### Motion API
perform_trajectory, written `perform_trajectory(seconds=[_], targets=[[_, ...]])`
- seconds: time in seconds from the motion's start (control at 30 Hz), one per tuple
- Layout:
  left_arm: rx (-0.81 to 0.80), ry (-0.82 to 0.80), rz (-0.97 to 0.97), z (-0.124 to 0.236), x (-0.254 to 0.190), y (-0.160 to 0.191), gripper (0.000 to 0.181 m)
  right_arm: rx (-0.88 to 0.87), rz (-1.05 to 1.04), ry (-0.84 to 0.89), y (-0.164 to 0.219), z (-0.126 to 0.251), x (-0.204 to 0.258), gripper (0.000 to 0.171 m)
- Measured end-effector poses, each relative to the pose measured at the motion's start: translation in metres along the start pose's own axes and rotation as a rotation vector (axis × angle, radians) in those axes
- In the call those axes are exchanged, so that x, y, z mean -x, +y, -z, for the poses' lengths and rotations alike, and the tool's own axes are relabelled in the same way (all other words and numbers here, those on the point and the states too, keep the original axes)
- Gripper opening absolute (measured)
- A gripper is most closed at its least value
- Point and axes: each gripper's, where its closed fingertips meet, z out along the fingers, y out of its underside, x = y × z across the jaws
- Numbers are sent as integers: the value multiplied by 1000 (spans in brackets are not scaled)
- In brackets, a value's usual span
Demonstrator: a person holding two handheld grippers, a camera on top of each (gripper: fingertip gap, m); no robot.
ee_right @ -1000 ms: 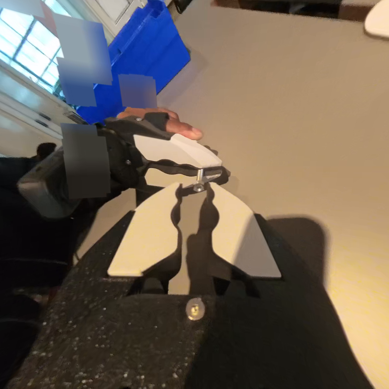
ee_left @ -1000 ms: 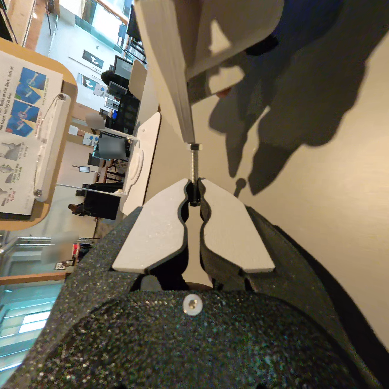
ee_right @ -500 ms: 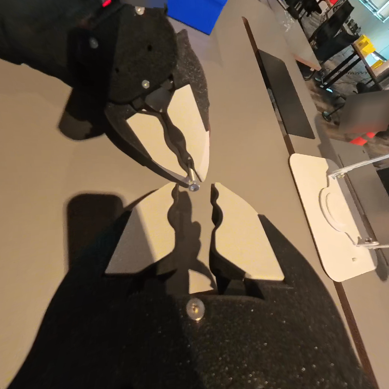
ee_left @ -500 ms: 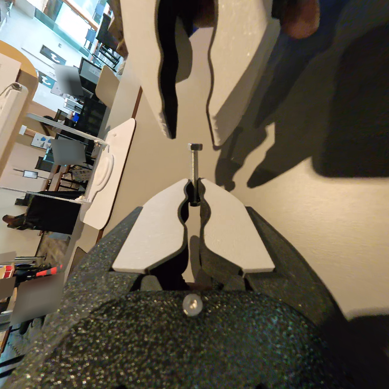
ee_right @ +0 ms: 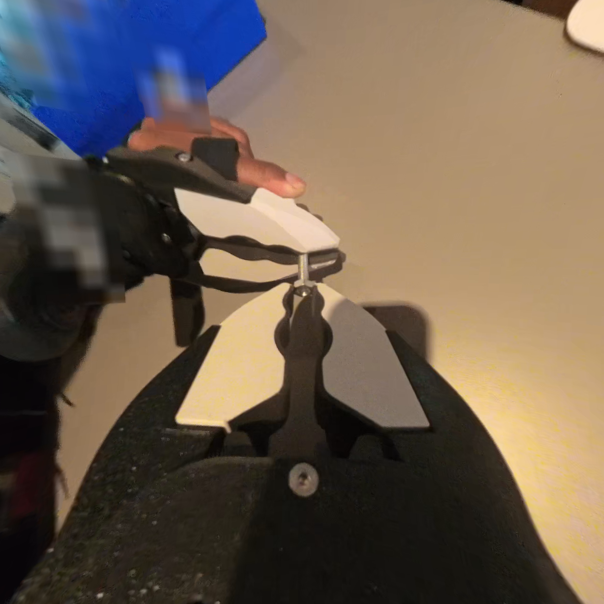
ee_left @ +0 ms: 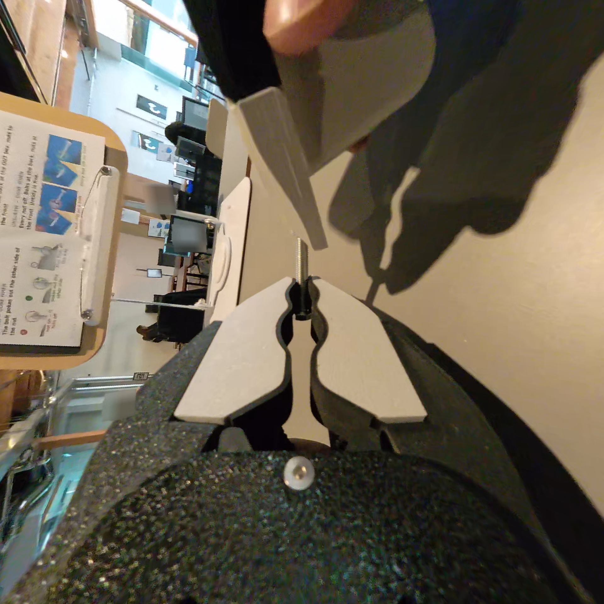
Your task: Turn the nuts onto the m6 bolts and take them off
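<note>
My left gripper [ee_left: 302, 282] is shut on the lower end of a silver M6 bolt [ee_left: 301, 261], which points away from it over the beige table. In the right wrist view my right gripper [ee_right: 304, 289] has its jaws closed around the nut [ee_right: 304, 291] at the bolt's [ee_right: 303, 266] far end. The left gripper [ee_right: 327, 254] shows there side-on, with a hand [ee_right: 268, 176] on it. In the left wrist view one right finger [ee_left: 294, 183] comes down edge-on from above and hides the nut.
A blue bin [ee_right: 130, 65] stands on the table behind the left gripper. A white board [ee_left: 232, 235] lies at the table's far edge, also in the right wrist view [ee_right: 588, 29]. A wooden stand with an instruction sheet [ee_left: 49, 228] is at the left. My left and right fingertips are right by each other.
Half a second ago the right gripper was open and turned round just off the nut. It has turned back and closed on the nut. The left gripper keeps hold of the bolt.
</note>
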Motion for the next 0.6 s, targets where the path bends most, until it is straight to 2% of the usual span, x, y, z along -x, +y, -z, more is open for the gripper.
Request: perform_trajectory(seconds=[0.03, 0.1, 0.2, 0.27, 0.4, 0.6], targets=[[-4, -5, 25, 0, 2, 0, 5, -15, -27, -30, -1, 0, 1, 14], [-18, -1, 100, -1, 5, 1, 5, -46, 7, -42, -6, 1, 1, 39], [-48, 27, 217, 0, 7, 5, 5, -69, 223, 78, -10, 5, -11, 57], [-64, 63, 260, 0, 4, 7, 5, -102, 418, 185, -16, 10, -16, 55], [-90, 133, 263, 0, -7, 2, 5, -100, 771, 289, -14, 12, -8, 37], [-135, 206, 232, 3, -18, -8, 5, -61, 948, 282, -3, 6, 5, 22]])
